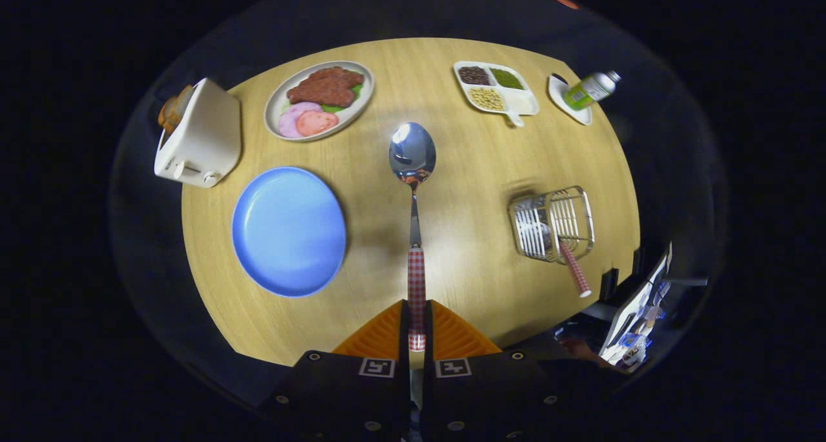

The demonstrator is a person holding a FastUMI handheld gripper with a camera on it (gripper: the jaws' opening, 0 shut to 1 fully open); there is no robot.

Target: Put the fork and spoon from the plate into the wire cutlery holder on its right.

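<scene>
- The tool (417, 329) is closed on the spoon (413, 171), both orange fingers (381, 335) pressing the red-checked handle from either side.
- The spoon points straight ahead of the fingers, its bowl held above the wooden worktop (464, 171).
- The blue plate (288, 230) lies to the left of the spoon with nothing on it.
- The wire cutlery holder (552, 223) stands to the right, well apart from the spoon, with a red-checked fork handle (574, 269) sticking out of it.
- Beyond sit a toaster (199, 135), a plate of meat (319, 100) and a divided dish (495, 88).
</scene>
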